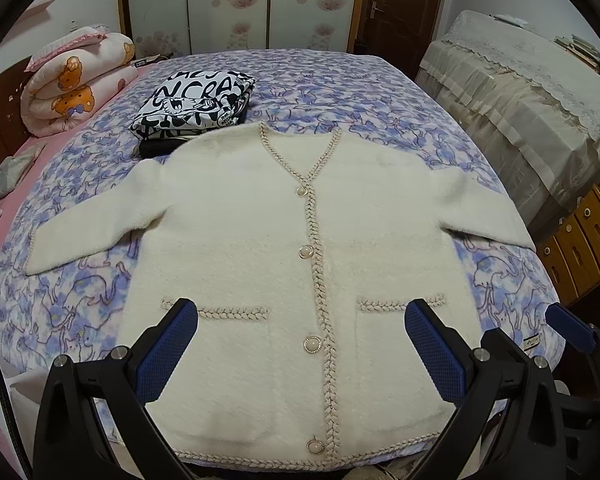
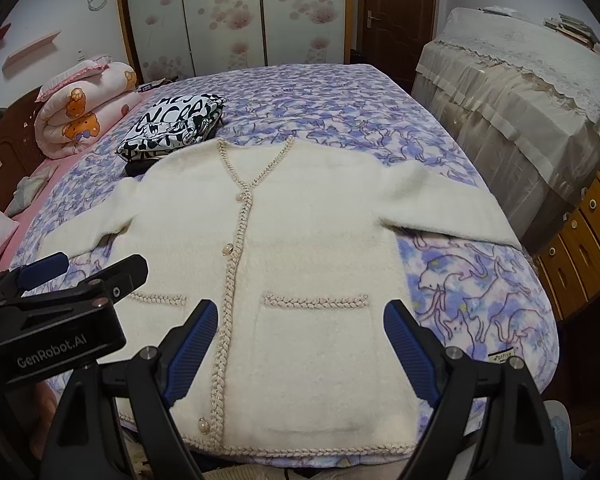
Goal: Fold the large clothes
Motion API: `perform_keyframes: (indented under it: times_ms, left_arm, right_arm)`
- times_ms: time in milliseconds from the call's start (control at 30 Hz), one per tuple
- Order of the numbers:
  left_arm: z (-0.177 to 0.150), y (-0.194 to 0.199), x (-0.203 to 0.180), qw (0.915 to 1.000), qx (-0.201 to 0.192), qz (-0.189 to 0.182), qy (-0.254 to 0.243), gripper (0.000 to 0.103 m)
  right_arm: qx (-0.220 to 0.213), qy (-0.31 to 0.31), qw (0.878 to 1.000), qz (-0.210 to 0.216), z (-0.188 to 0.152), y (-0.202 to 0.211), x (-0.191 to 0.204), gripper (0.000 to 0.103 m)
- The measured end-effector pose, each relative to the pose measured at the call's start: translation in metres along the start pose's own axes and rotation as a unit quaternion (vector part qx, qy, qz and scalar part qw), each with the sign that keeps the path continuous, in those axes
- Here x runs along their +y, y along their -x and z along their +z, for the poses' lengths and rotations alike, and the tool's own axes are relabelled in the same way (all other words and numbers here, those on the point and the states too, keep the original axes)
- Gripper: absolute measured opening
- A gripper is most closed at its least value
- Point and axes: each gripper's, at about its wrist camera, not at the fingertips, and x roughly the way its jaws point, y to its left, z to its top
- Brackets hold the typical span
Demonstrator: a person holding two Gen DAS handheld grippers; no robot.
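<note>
A cream fluffy cardigan (image 1: 252, 240) with braided trim and pearl buttons lies flat, front up, on the bed, both sleeves spread out to the sides; it also shows in the right wrist view (image 2: 300, 232). My left gripper (image 1: 302, 320) is open and empty, hovering above the hem near the two pockets. My right gripper (image 2: 300, 320) is open and empty, above the right pocket. The left gripper (image 2: 44, 276) shows at the left edge of the right wrist view, and one finger of the right gripper shows at the right edge of the left wrist view.
The bed has a purple cat-print blanket (image 1: 340, 92). A folded black-and-white printed garment (image 1: 196, 104) lies beyond the cardigan's left shoulder. A rolled pink quilt (image 1: 76, 80) sits at the far left. A lace-covered piece of furniture (image 1: 520, 92) and wooden drawers (image 1: 580, 240) stand to the right.
</note>
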Motion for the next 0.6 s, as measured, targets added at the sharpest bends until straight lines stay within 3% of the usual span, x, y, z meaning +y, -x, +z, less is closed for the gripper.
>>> perform_keyframes:
  times_ms: [600]
  left_arm:
    - [-0.0045, 0.0025, -0.0034, 1.0, 0.0, -0.003, -0.003, 0.102]
  right_arm:
    - [0.0, -0.002, 1.0, 0.001, -0.0017, 0.0024, -0.0005, 0.086]
